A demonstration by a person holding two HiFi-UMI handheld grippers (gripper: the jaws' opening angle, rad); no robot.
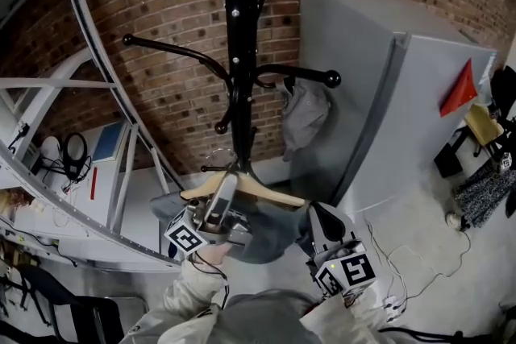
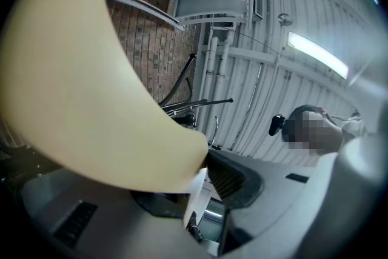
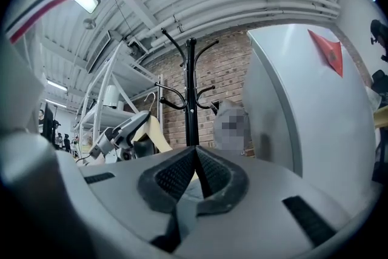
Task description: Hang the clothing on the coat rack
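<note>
A black coat rack [image 1: 239, 28] [image 3: 191, 100] stands against the brick wall. One grey garment [image 1: 305, 113] hangs on its right arm. Below the rack, my left gripper [image 1: 219, 201] [image 2: 203, 170] is shut on a wooden hanger [image 1: 266, 193] [image 2: 91, 88] with a metal hook. The hanger fills much of the left gripper view. Another grey garment [image 1: 262, 234] drapes from the hanger. My right gripper [image 1: 321, 217] [image 3: 197, 158] is to the right of it, jaws closed on a fold of that grey cloth [image 3: 185, 203]. The right gripper view also shows the left gripper with the hanger [image 3: 159, 133].
A tall grey cabinet [image 1: 379, 109] with a red triangle [image 1: 459, 89] stands right of the rack. White metal shelving [image 1: 81, 93] curves along the left. Cables [image 1: 403, 254] lie on the floor at right, beside dark items [image 1: 484, 189].
</note>
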